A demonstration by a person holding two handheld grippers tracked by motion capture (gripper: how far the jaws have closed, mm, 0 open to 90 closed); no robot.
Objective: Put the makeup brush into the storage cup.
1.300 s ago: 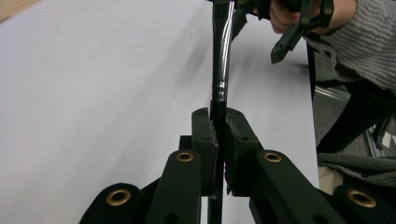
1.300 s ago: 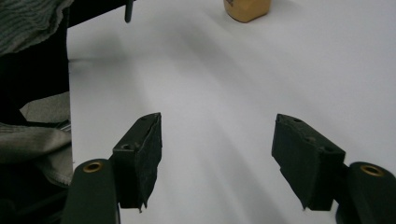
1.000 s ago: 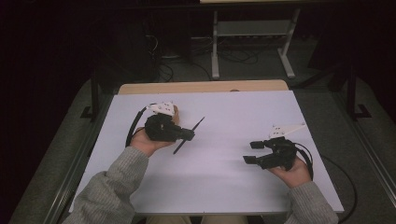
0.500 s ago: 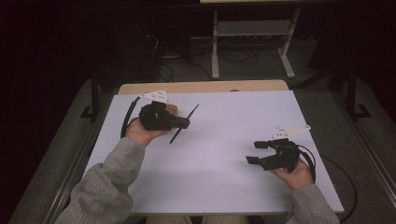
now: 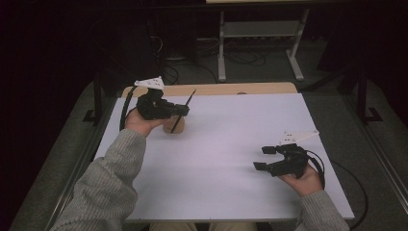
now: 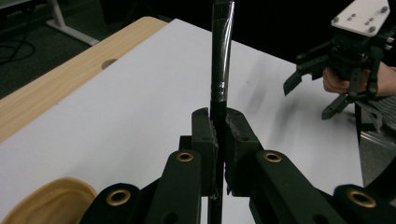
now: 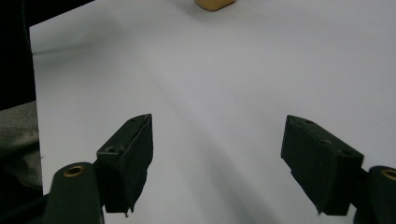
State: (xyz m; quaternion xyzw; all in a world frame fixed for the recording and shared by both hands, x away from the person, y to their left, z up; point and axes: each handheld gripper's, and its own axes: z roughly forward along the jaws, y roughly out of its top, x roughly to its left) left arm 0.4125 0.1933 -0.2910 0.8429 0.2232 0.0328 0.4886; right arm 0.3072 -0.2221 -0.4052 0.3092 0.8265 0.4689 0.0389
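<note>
Looked like a lab or test room, dimly lit: a white-topped work table [image 5: 231,144] with a bare wooden strip [image 5: 216,89] along its far edge, a grey metal stand [image 5: 260,43] behind it, loose cables [image 5: 240,57] trailing over a dark carpeted floor [image 5: 337,110].

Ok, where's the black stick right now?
The black stick is clamped in the left gripper at the high view's left, above the wooden cup.

White table [image 5: 231,144], small wooden cup [image 5: 174,126] on it
</note>
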